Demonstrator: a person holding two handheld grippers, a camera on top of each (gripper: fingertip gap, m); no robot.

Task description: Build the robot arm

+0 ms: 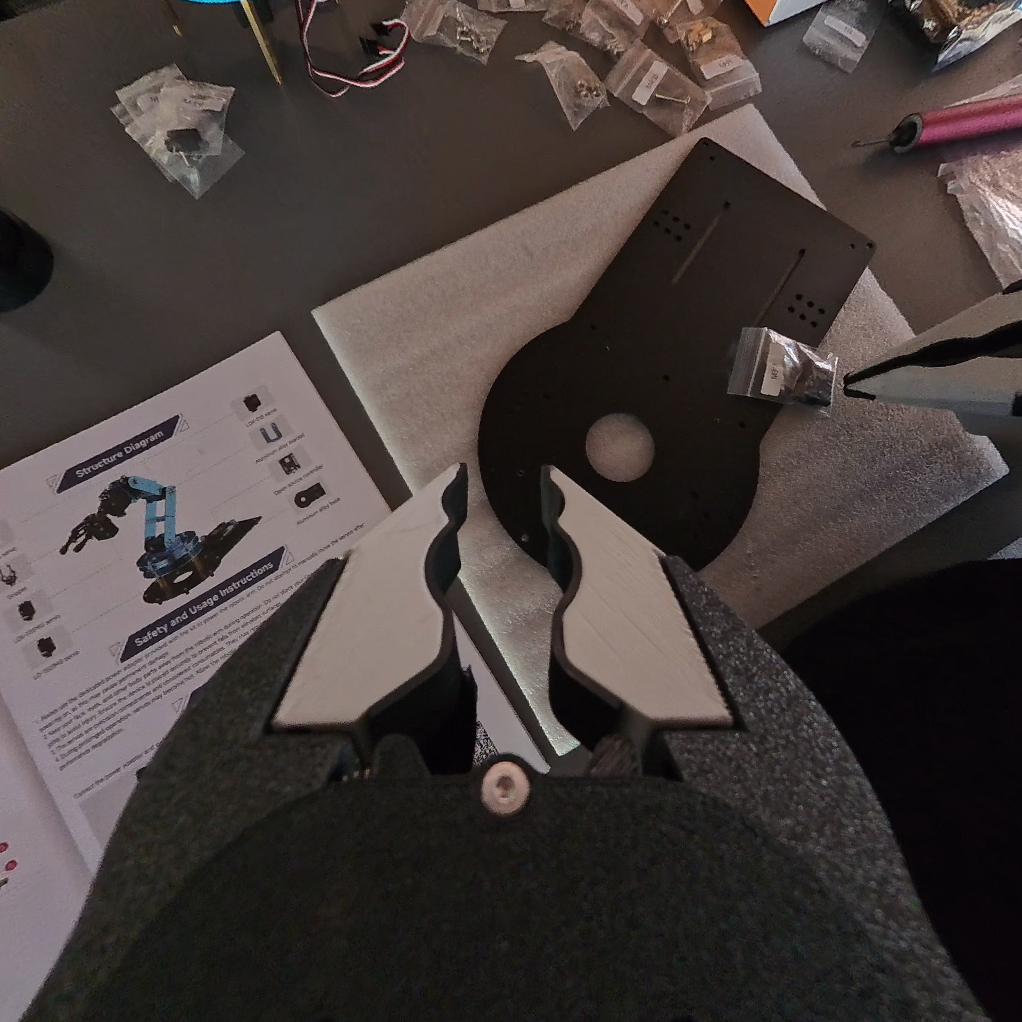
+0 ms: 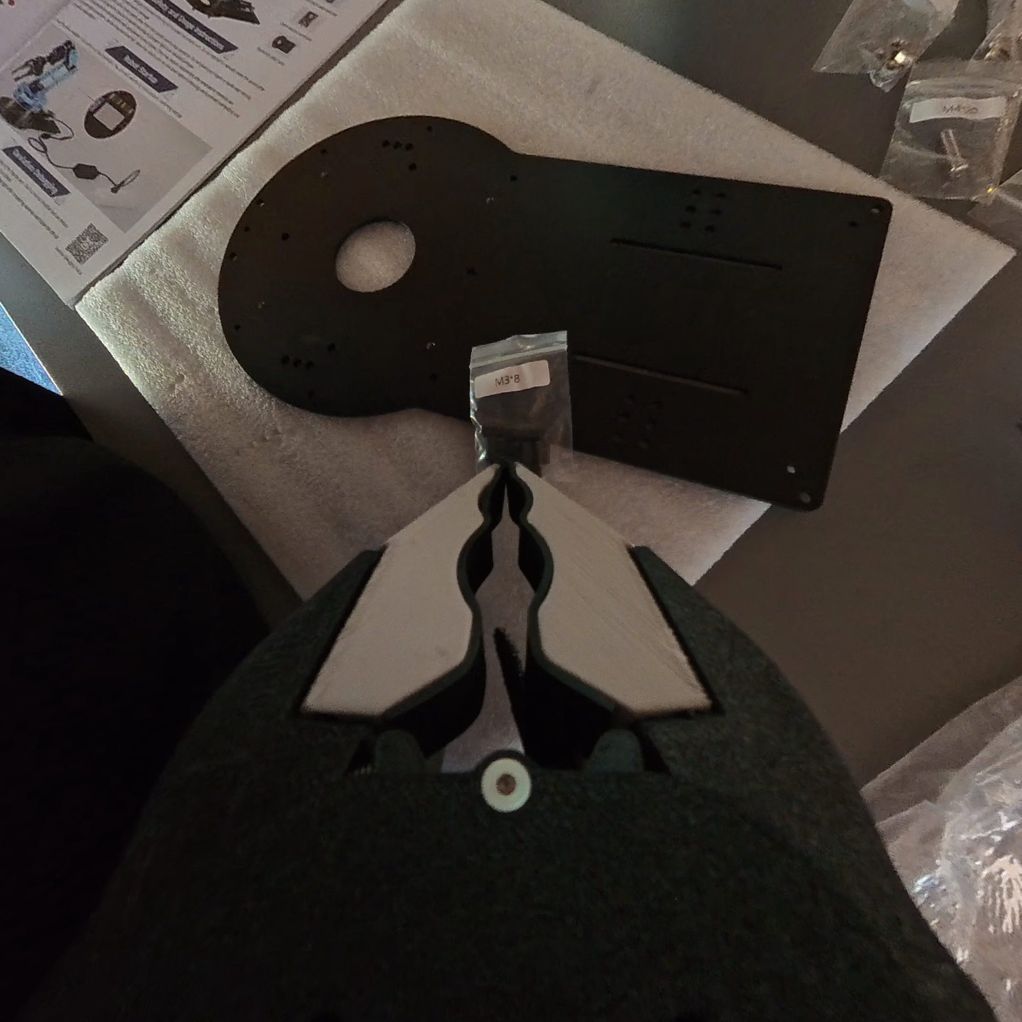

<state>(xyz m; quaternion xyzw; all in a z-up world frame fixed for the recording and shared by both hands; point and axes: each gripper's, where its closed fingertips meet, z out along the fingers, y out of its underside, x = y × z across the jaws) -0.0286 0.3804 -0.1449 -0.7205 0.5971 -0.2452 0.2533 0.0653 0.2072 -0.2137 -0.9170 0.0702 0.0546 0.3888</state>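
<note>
A flat black metal plate (image 1: pixel 652 365) with a round hole and several small holes lies on a white foam sheet (image 1: pixel 442 343). My left gripper (image 1: pixel 504 475) is open and empty, its tips just above the plate's rounded end. My right gripper (image 2: pixel 507 470) is shut on the bottom edge of a small clear zip bag of dark screws (image 2: pixel 520 398), held over the plate (image 2: pixel 553 265). In the left wrist view the bag (image 1: pixel 785 368) and the right gripper (image 1: pixel 854 387) show at the right edge.
A printed instruction sheet (image 1: pixel 166 542) lies left of the foam. Several small clear bags of hardware (image 1: pixel 636 72) lie along the far side, with a servo cable (image 1: pixel 354 66), a pink-handled tool (image 1: pixel 962 124) and more bags (image 2: pixel 940 138) at the right.
</note>
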